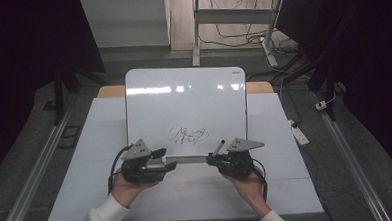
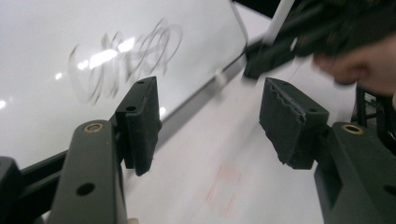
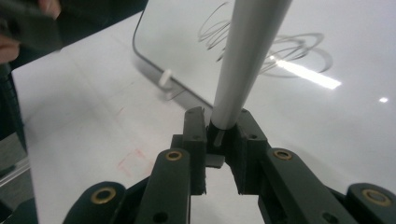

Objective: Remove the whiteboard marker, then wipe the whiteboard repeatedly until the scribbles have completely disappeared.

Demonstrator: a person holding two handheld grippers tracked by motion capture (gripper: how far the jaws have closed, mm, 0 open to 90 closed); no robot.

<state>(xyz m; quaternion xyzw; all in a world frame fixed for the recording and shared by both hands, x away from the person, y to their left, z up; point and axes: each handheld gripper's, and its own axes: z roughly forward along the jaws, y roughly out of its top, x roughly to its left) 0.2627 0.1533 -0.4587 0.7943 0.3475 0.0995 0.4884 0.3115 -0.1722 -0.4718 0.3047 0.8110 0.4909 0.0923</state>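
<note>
Up close, right claw (image 3: 217, 140) pinches marker (image 3: 247, 60); cap apparently hidden.

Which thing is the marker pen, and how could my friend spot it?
Find the big whiteboard on the table, then its near edge by the scribble. The marker is the slim grey stick with a dark tip, clamped in the right gripper.

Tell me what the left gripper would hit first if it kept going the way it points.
Probably the right gripper holding the marker; the left gripper's open fingers aim across the whiteboard's lower edge, though depth is unclear.

No legible text; whiteboard (image 1: 185, 98) scribble unreadable
</note>
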